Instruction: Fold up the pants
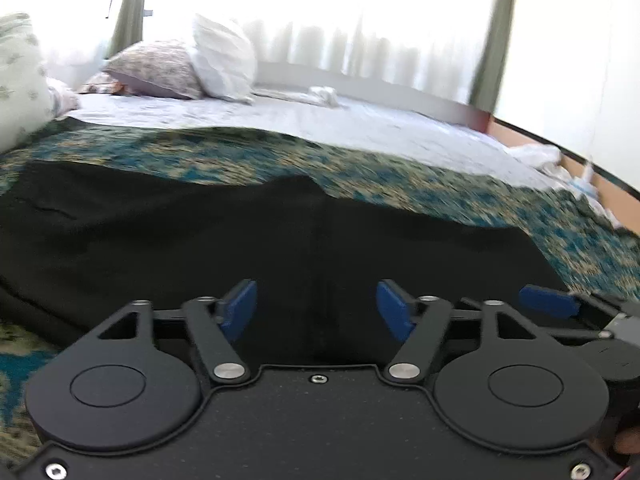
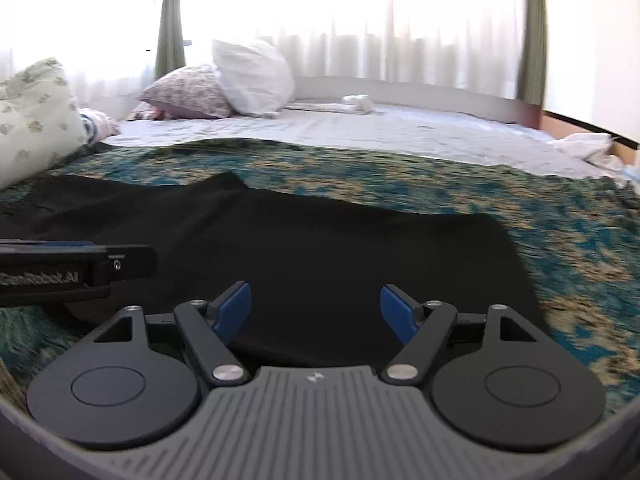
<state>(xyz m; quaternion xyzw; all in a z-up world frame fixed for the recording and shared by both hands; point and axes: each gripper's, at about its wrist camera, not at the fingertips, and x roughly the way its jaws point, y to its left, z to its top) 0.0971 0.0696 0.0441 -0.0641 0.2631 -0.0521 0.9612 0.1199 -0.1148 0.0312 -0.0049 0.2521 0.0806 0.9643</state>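
**Both grippers free above the black pants, long axis running left to right**

Black pants (image 2: pixel 304 256) lie flat on a teal and tan patterned blanket (image 2: pixel 560 264) at the near side of the bed. The cloth stretches sideways across both wrist views: wider, creased portion off to the left, a squared-off end to the right. Looks already doubled lengthwise, legs stacked, though the dark fabric hides the layers and I cannot be sure.

Left gripper (image 1: pixel 316 306): blue pads spread apart, nothing between them, pants directly below and ahead. No cloth pinched.

Right gripper (image 2: pixel 316 306): pads also spread wide, empty, hovering over the near edge of the pants. The squared end lies just to its right, closer to this hand than to the other.

The two tools sit side by side; the left one shows at the left edge of the right wrist view, the right one at the right edge of the left view. Both are aimed across the short width of the garment, towards the pillows (image 2: pixel 248 76) and bright curtained window.

Judgement: the next fold likely brings one end over the other along the long axis. The right hand is better placed for the squared end, the left for the wider portion. Background is motion-blurred.
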